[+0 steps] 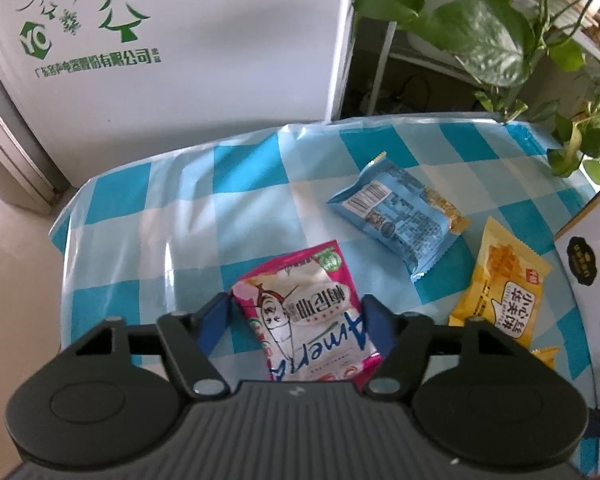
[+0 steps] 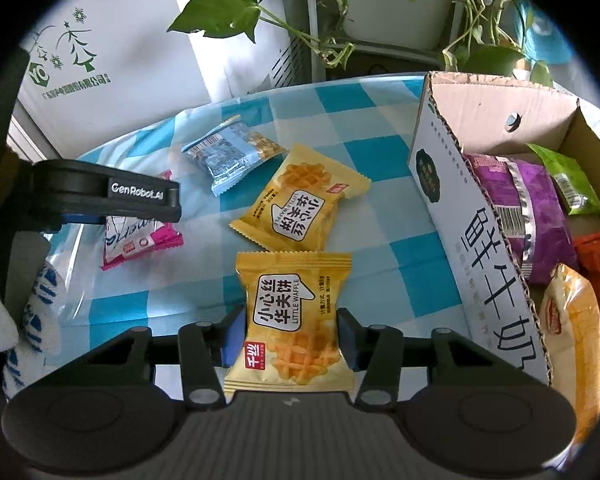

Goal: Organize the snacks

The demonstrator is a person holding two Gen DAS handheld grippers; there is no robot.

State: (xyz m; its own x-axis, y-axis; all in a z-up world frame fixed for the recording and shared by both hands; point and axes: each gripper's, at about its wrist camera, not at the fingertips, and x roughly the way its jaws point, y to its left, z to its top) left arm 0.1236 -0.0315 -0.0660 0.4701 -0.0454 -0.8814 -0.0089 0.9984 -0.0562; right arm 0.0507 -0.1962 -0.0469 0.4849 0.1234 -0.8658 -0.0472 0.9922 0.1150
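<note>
My left gripper [image 1: 296,320] is shut on a pink and white snack packet [image 1: 304,312], one finger at each side of it, over the checked table. It also shows in the right wrist view [image 2: 140,232] under the left gripper's arm. My right gripper [image 2: 290,334] is shut on a yellow waffle packet [image 2: 292,320]. A second yellow waffle packet [image 2: 300,200] [image 1: 500,280] and a blue packet [image 2: 232,152] [image 1: 400,216] lie loose on the cloth. A cardboard box [image 2: 452,184] at the right holds several snacks.
The round table has a blue and white checked cloth [image 1: 180,208]. A white appliance [image 1: 180,40] stands behind it at the left. Trailing green plants [image 1: 500,32] hang over the far right edge. The box wall [image 1: 588,248] is at the right in the left wrist view.
</note>
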